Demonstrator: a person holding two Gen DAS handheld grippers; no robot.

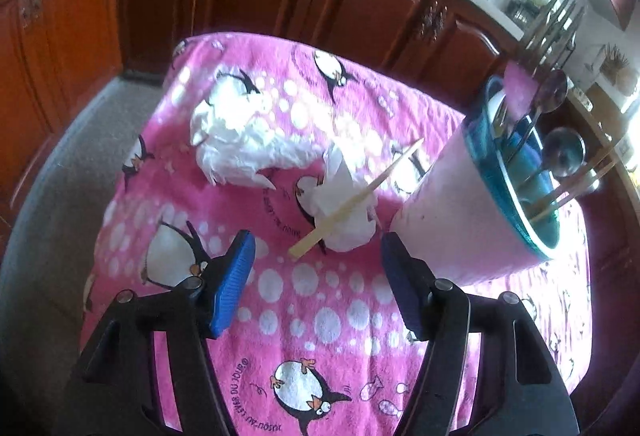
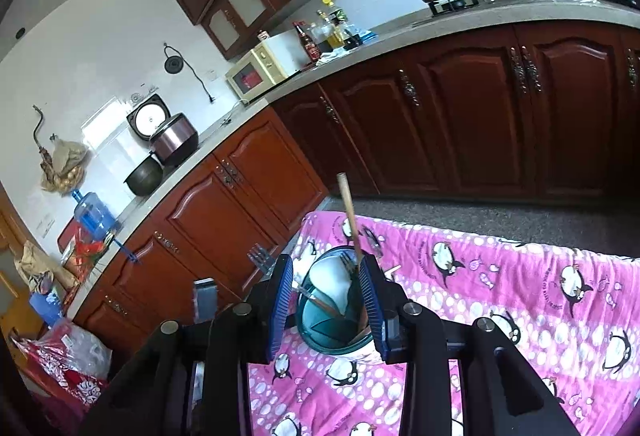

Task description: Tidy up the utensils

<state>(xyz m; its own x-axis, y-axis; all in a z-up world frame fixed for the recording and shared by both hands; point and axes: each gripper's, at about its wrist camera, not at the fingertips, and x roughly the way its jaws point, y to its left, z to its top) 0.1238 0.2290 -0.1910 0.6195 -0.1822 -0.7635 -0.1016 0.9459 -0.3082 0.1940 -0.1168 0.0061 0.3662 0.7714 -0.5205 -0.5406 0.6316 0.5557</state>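
Left hand-held gripper [image 1: 318,256] wide open and empty above pink penguin cloth [image 1: 320,316], lone chopstick [image 1: 356,197] across crumpled tissue [image 1: 344,211] just beyond, utensil holder [image 1: 480,203] at right, right hand-held gripper [image 2: 326,300] part open, holding nothing, holder below.

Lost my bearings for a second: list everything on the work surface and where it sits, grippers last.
towel: one, pink with penguins, covering the surface
utensil holder: one, pink outside, teal inside, right side of towel
forks: several, metal, standing in holder
spoons: two, metal, in holder
chopsticks in holder: at least two, pale wood
loose chopstick: one, pale, lying across a tissue
tissues: two, white, crumpled, mid-towel
left gripper: jaws open, empty, near loose chopstick
right gripper: jaws open, empty, above holder
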